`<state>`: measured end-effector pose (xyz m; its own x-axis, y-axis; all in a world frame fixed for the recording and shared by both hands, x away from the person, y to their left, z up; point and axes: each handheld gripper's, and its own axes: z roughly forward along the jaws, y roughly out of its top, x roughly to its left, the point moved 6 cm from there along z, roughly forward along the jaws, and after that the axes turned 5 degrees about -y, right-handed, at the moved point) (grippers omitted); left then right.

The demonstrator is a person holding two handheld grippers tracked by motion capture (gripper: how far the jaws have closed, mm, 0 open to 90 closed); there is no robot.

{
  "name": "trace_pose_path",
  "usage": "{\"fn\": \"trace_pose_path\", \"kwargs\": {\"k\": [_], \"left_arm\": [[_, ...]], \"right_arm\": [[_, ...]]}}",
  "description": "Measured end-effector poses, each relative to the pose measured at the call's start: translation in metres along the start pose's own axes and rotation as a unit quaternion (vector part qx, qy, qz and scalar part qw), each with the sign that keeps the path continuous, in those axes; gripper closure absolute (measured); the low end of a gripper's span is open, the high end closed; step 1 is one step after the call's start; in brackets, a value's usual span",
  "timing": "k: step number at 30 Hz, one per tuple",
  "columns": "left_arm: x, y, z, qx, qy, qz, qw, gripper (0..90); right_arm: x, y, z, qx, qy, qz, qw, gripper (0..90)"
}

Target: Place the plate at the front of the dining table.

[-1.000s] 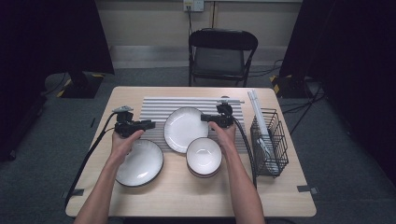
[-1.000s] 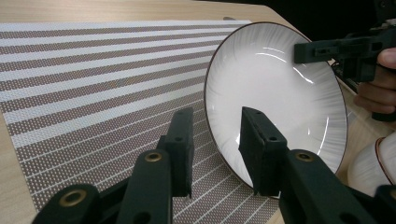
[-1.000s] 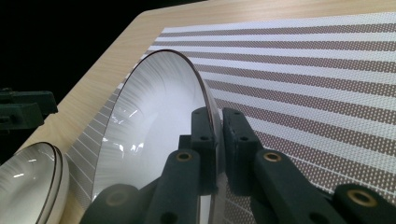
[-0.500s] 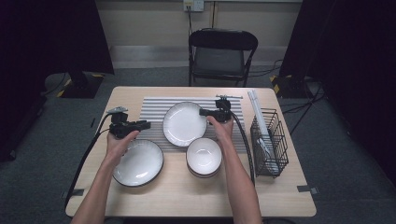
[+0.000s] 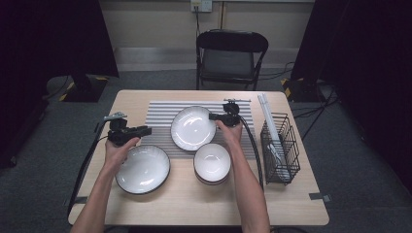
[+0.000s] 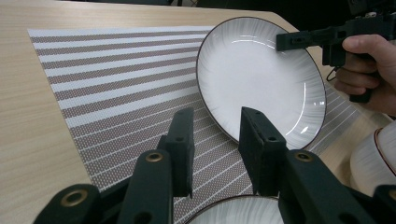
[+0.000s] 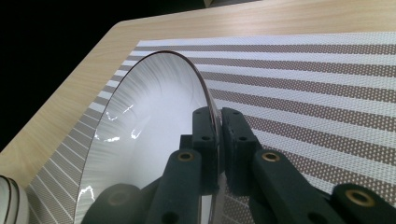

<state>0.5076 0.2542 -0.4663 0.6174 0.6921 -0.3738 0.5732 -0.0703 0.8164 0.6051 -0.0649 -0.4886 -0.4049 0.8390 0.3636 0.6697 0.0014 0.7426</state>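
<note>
Right hand-held gripper [image 5: 213,116] pinches the rim of the plate [image 5: 193,127]; in the right gripper view its jaws press together on the rim's thin edge [image 7: 212,135]. Plate sits over the striped mat [image 5: 158,116], toward the far edge of the tabletop [image 5: 145,199], about midway between its left and right edges. Plate is tilted: gripped right rim raised, left rim low on the mat, hollow face up and leaning toward the left edge. Round, so no long axis; the gripper bites across the rim from the right.

Left hand-held gripper [image 5: 145,130] hovers near the mat's left part, jaws partly spread, nothing between them [image 6: 215,149]. It points toward the plate, above the far rim of a second plate [image 5: 143,168] by the near-left. Bowl [image 5: 212,162] sits nearer the near edge, right of that plate. Wire basket [image 5: 280,145] stands by the right edge.
</note>
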Motion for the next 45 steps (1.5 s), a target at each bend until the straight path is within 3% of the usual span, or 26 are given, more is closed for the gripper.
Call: {"fn": "trace_pose_path", "kwargs": {"k": [4, 28, 36, 45], "left_arm": [[0.001, -0.004, -0.002, -0.003, 0.0, -0.005, 1.0, 65.9], [0.003, -0.013, -0.003, -0.001, 0.006, -0.006, 1.0, 63.9], [0.008, -0.018, -0.001, 0.005, 0.007, -0.013, 0.9999, 63.6], [0.008, -0.018, -0.004, 0.003, 0.008, -0.011, 0.9999, 63.6]], "right_arm": [[-0.001, 0.0, 0.0, 0.002, -0.007, -0.009, 0.9999, 85.5], [-0.024, -0.019, 0.012, 0.031, -0.054, 0.006, 0.998, 86.2], [-0.027, -0.024, 0.012, 0.037, -0.061, -0.001, 0.9975, 85.2], [-0.024, -0.026, 0.013, 0.045, -0.066, -0.015, 0.9967, 68.9]]}}
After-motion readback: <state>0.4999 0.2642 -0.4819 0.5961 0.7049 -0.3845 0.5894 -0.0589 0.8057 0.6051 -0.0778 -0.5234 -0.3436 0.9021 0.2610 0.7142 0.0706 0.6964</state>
